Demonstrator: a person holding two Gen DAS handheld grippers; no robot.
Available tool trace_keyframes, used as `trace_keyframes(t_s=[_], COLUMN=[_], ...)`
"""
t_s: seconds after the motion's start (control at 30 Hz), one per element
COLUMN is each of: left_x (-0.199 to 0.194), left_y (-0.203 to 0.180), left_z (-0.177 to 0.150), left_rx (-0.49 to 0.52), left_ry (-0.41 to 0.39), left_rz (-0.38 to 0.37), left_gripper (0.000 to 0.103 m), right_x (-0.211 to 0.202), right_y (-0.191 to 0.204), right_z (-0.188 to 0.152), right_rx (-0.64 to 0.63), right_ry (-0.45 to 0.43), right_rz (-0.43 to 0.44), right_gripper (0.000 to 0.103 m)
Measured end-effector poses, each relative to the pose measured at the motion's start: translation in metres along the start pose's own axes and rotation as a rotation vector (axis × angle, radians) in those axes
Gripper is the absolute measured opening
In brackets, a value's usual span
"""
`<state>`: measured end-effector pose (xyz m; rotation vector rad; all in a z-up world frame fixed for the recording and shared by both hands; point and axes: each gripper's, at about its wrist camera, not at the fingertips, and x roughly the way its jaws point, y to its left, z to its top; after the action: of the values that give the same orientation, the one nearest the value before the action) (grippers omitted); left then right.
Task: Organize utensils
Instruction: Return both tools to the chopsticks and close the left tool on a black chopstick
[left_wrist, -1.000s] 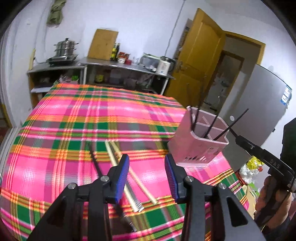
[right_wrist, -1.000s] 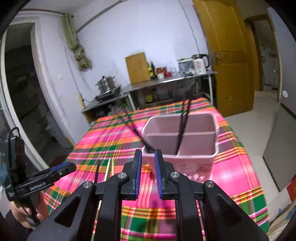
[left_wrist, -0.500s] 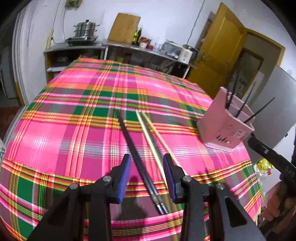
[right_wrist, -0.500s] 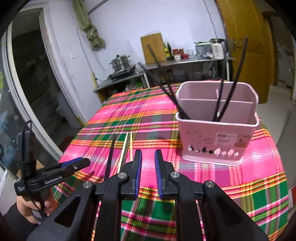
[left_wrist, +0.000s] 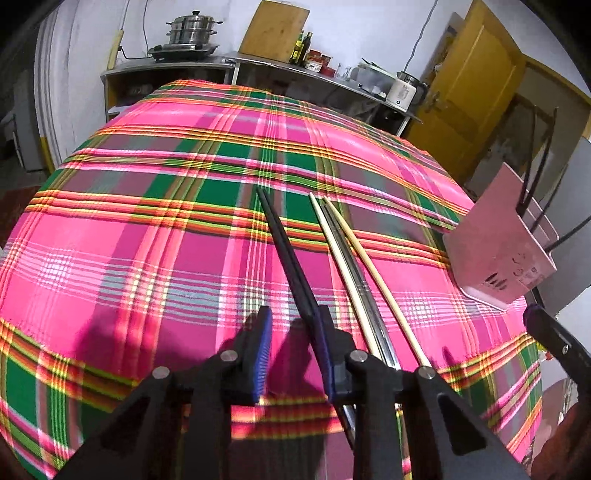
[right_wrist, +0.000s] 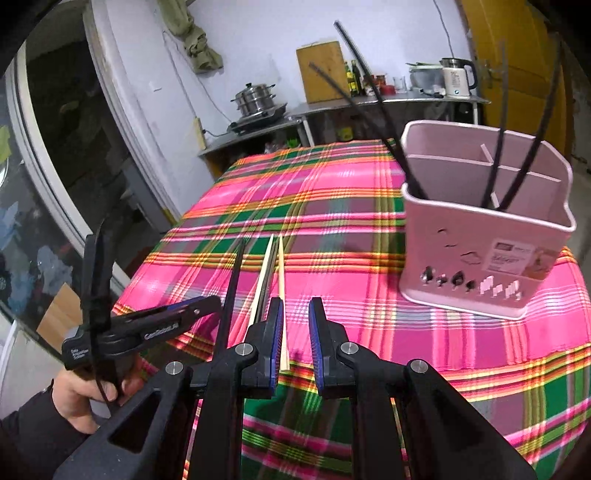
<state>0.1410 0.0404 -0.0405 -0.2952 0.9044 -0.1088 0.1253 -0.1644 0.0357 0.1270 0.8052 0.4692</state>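
- Left wrist view: left tool (left_wrist: 295, 325) low over the worktop (left_wrist: 155, 258), its jaws closing, the black chopsticks (left_wrist: 284, 251) lying between the pads, hard against the right-hand pad; grip not yet made.
- Handling note: I judge the pair should be centred between the pads before the squeeze, so both sticks are caught together near their thick ends and neither rolls free on the plaid cloth.
- Beside them: pale wooden chopsticks (left_wrist: 369, 258) with a metal pair (left_wrist: 354, 258) between them, all flat on the worktop and just to the right of the black ones.
- Right tool (right_wrist: 295, 321): jaws apart with a narrow gap, nothing between them, hovering near the ends of the pale sticks (right_wrist: 281, 295).
- Container: pink utensil holder (right_wrist: 476, 258), upright on the worktop, well apart from the loose sticks, divided into compartments.
- Contents: several black chopsticks (right_wrist: 373, 96) standing tilted, some in the left section, others further right; exact count unclear.
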Motion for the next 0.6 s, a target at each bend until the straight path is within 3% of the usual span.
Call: trace_keyframes(t_s=[0.6], left_x=[0.0], left_y=[0.006], left_z=[-0.003], left_rx=[0.026], left_ry=[-0.032], left_rz=[0.108], left_gripper=[0.024], right_x=[0.027], right_y=[0.009], right_z=[-0.004], right_rx=[-0.016], right_ry=[0.05], right_rz=[0.028], right_gripper=[0.014])
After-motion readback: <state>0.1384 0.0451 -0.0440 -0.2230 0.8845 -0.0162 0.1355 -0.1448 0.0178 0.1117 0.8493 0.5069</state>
